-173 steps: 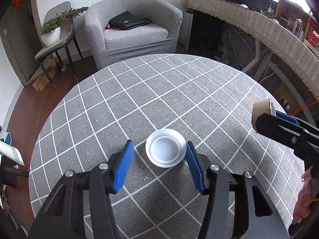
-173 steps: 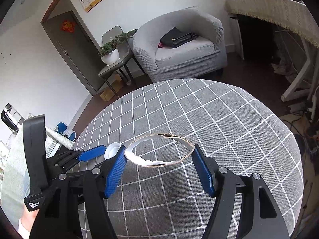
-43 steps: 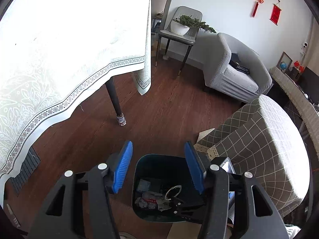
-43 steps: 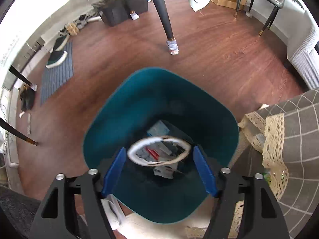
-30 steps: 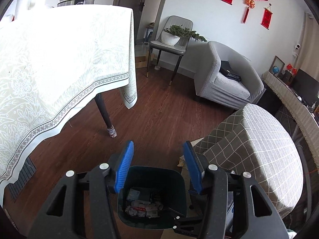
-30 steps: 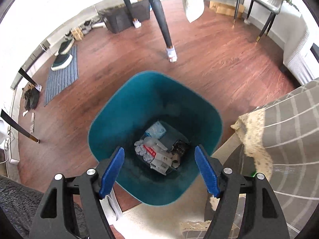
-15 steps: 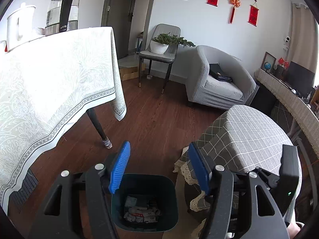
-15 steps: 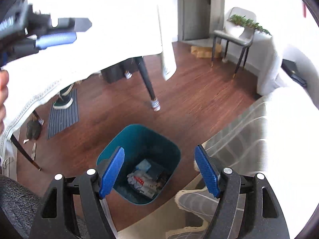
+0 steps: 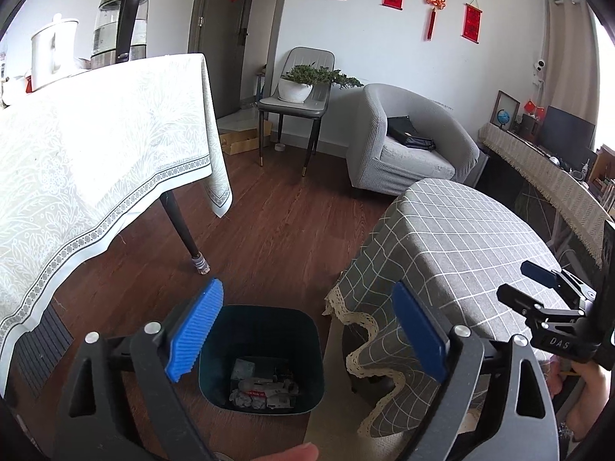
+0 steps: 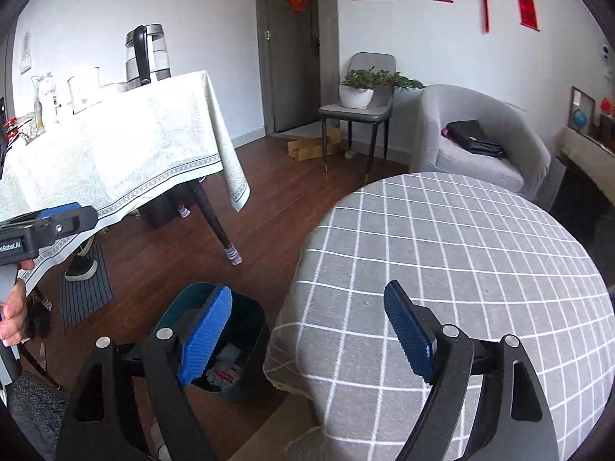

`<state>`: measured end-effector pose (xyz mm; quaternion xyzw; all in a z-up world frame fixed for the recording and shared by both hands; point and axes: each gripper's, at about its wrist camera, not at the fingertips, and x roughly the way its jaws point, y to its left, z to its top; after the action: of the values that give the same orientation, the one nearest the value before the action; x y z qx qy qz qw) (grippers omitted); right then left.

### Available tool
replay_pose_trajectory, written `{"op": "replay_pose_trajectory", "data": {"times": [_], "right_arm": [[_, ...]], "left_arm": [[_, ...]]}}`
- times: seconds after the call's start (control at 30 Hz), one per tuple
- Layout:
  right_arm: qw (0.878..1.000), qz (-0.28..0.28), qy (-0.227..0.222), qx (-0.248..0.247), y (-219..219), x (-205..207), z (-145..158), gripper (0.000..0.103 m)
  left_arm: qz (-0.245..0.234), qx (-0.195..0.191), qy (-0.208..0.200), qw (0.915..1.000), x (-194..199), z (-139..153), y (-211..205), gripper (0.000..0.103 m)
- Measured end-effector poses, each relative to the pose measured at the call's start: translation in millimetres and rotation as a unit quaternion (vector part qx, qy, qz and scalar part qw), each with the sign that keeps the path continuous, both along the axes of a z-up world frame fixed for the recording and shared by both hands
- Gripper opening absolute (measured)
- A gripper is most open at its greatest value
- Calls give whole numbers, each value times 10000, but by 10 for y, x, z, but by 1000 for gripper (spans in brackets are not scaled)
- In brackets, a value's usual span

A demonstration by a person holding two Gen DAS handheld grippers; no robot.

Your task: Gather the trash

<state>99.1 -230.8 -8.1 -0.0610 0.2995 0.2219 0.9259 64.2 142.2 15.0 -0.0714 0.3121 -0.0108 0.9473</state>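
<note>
Both grippers empty above the teal bin (image 9: 261, 357) beside the checked table (image 10: 480, 269)

Left gripper (image 9: 307, 334) and right gripper (image 10: 307, 338) have just spread wide, nothing between them; trash (image 9: 265, 388) lies in the bin. Only the right view shows the tabletop bare. Risk: a low swing could tip the bin.

Left gripper (image 9: 307, 334) with black angular arms, silver screws, ribbed blue pads (image 9: 196, 330), right gripper (image 10: 307, 336) built alike, white "DAS" lettering on its black body, grey handle in hand (image 10: 11, 315)
</note>
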Motion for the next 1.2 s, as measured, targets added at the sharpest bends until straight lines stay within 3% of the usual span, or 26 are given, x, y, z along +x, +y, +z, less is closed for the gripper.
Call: {"op": "replay_pose_trajectory", "data": {"times": [0.23,0.33,0.43,0.67,1.2], "right_arm": [[9982,-576,-176,44,-605,-358,53,91],[9971,-651,-224,325,-785,-498,161,93],[9968,-663,-403,168,-847,-623,252,94],[9968,-710,-288,226,-1021,-875,202,95],[9961,-410,-396,679,-1123,-1071,182,99]], "left_arm": [[217,74,-30,9997,-447,-31,-74,98],[296,250,57,9992,-558,-74,-118,99],[356,334,-55,9988,-663,-103,-148,100],[185,502,-251,9983,-854,-119,-265,100],[296,620,-91,9976,-911,-214,-318,100]]}}
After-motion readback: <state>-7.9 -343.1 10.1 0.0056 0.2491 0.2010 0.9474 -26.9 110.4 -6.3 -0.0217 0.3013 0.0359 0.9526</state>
